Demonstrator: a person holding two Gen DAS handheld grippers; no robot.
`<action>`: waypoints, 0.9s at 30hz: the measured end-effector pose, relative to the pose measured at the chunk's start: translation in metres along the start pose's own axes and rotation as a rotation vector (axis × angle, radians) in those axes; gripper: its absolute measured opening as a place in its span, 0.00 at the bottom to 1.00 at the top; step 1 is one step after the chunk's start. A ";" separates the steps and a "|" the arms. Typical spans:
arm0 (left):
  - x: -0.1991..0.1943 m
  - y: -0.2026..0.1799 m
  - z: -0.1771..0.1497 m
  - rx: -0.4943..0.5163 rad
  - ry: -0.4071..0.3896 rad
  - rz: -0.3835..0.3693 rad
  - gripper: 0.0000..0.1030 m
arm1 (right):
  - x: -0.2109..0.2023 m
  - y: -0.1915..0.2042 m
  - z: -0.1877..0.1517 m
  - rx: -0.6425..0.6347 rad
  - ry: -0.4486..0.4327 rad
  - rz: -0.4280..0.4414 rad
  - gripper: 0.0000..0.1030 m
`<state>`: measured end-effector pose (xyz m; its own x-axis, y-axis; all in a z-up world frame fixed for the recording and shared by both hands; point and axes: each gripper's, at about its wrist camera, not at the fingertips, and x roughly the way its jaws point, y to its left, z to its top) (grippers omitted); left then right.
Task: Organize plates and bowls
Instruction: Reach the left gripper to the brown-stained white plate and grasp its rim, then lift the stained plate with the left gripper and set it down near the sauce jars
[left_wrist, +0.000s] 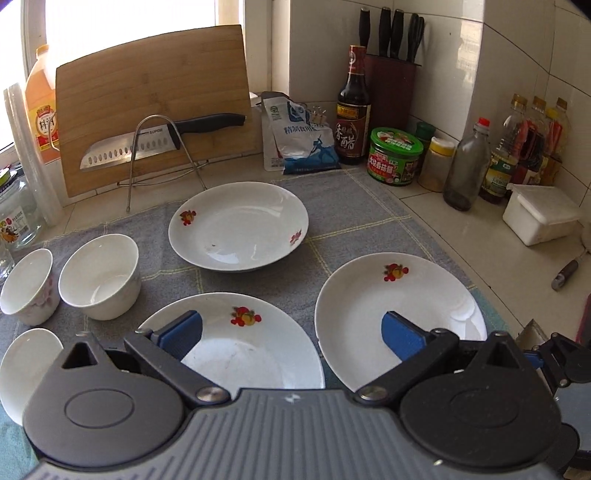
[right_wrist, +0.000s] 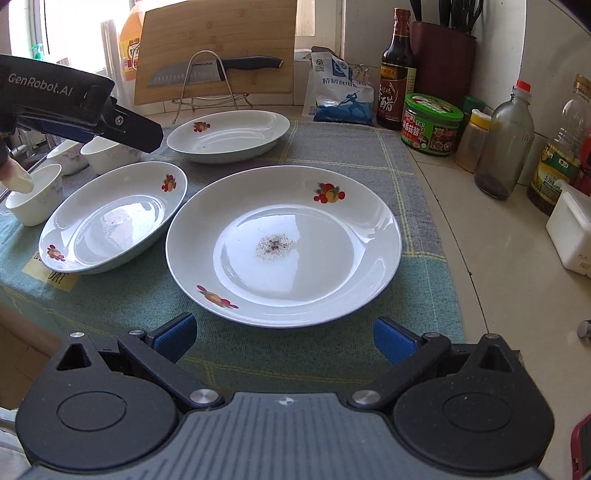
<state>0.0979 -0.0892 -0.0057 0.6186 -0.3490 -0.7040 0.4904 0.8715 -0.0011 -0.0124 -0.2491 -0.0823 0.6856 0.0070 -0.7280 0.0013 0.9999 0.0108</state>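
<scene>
Three white plates with fruit prints lie on a grey-green cloth (left_wrist: 351, 206): a far plate (left_wrist: 238, 225) (right_wrist: 229, 134), a near left plate (left_wrist: 251, 347) (right_wrist: 114, 218) and a near right plate (left_wrist: 399, 314) (right_wrist: 284, 243) with crumbs at its centre. Three white bowls (left_wrist: 99, 277) (left_wrist: 27, 286) (left_wrist: 26, 365) stand at the left; in the right wrist view they (right_wrist: 35, 197) sit behind the left gripper's body. My left gripper (left_wrist: 291, 332) is open and empty above the two near plates. My right gripper (right_wrist: 284, 338) is open and empty, just in front of the near right plate.
A bamboo cutting board (left_wrist: 155, 99) and a knife (left_wrist: 147, 142) on a wire rack stand at the back. A salt bag (left_wrist: 299, 136), sauce bottle (left_wrist: 352, 107), green jar (left_wrist: 395, 155), knife block (left_wrist: 391, 85), bottles (left_wrist: 465, 166) and a white box (left_wrist: 539, 214) line the back right counter.
</scene>
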 end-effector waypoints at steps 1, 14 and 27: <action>0.005 -0.002 0.003 0.021 0.011 -0.006 0.99 | 0.005 0.000 0.000 0.001 0.005 0.007 1.00; 0.047 -0.006 0.029 0.121 0.052 -0.145 0.99 | 0.035 0.000 0.007 -0.040 0.015 -0.012 1.00; 0.102 -0.037 0.054 0.295 0.137 -0.326 0.99 | 0.032 -0.006 -0.003 -0.060 -0.058 0.012 1.00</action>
<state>0.1760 -0.1752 -0.0394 0.3255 -0.5225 -0.7880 0.8123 0.5811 -0.0498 0.0078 -0.2548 -0.1075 0.7262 0.0207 -0.6872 -0.0500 0.9985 -0.0228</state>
